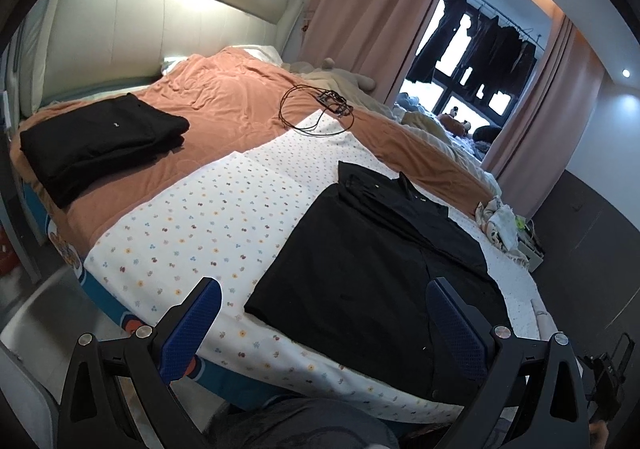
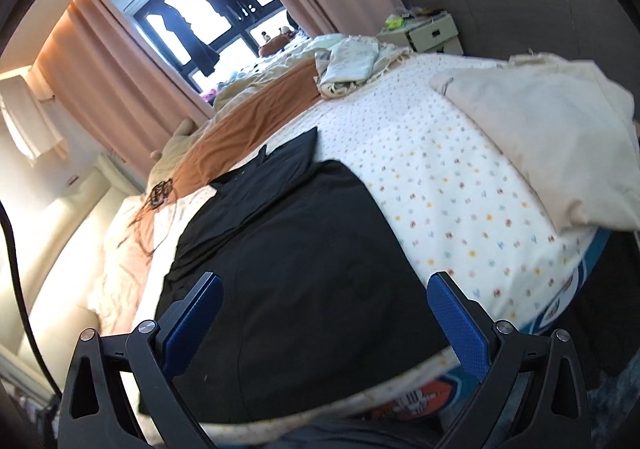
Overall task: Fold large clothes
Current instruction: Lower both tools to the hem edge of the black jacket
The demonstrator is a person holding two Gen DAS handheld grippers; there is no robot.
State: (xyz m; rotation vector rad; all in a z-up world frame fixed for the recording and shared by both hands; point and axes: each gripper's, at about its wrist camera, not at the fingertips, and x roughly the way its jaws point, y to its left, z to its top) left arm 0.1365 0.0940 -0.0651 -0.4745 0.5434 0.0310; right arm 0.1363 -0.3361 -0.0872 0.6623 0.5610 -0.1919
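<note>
Spreading across the floral sheet (image 1: 192, 233) near the bed's foot edge, one black collared shirt (image 1: 372, 269) is laid flat, sides apparently already folded in, probably so the next fold can be made from the near hem. One finished stack of folded black clothes (image 1: 100, 141) is parked well apart on the orange duvet (image 1: 224, 97), presumably kept clear of the work area. Two grippers are counted, left gripper (image 1: 322, 313) and right gripper (image 2: 324, 309), both held with fingers apart above the near hem, nothing gripped.
</note>
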